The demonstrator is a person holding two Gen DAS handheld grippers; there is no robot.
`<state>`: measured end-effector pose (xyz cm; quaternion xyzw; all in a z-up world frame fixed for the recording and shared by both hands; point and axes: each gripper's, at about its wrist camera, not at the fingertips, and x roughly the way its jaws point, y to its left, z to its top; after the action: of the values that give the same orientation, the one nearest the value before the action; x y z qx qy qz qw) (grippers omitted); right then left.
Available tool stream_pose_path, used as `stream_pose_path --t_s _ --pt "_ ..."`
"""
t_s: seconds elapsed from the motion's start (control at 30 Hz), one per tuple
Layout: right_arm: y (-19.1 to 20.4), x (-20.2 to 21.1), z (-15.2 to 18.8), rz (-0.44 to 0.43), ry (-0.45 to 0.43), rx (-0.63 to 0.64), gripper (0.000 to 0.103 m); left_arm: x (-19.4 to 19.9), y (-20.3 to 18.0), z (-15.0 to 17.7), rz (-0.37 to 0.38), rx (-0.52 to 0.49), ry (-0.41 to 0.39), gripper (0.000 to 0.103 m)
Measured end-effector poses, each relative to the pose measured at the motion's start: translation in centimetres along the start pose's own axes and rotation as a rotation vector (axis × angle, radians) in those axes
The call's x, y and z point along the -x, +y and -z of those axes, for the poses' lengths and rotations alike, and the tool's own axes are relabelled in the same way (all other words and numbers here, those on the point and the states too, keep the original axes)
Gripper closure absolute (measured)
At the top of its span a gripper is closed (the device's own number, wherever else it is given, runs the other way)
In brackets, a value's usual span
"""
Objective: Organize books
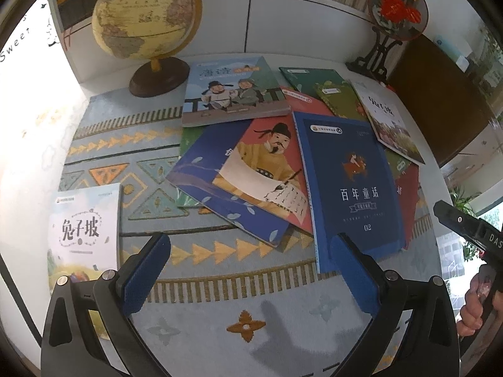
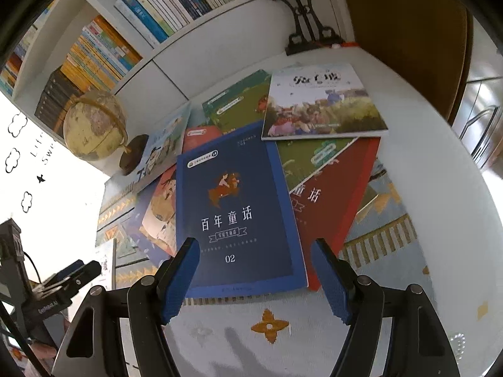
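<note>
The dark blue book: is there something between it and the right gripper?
Nothing visible. The dark blue book lies on top of the pile, uncovered, and the right gripper is open just above its near edge, with only mat below.

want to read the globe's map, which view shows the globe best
The left wrist view: the globe is large and near the top left, with its map, arc and dark base clear. In the right wrist view the globe is smaller and sits far left, its base partly hidden behind a book.

I see a patterned cloth (image 1: 132,169) over the white table (image 2: 440,188), with scattered books (image 1: 355,182) centre-right, a globe (image 1: 147,15) upper left.
</note>
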<state>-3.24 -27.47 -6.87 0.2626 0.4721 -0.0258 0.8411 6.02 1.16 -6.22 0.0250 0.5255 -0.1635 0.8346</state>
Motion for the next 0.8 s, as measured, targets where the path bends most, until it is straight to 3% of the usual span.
stream_pose_path --t_s 0.8 --pt "-1.0 -7.9 -1.4 -0.004 0.128 0.016 0.032 -8.0 -4.7 -0.5 0.117 -0.126 0.147 0.006"
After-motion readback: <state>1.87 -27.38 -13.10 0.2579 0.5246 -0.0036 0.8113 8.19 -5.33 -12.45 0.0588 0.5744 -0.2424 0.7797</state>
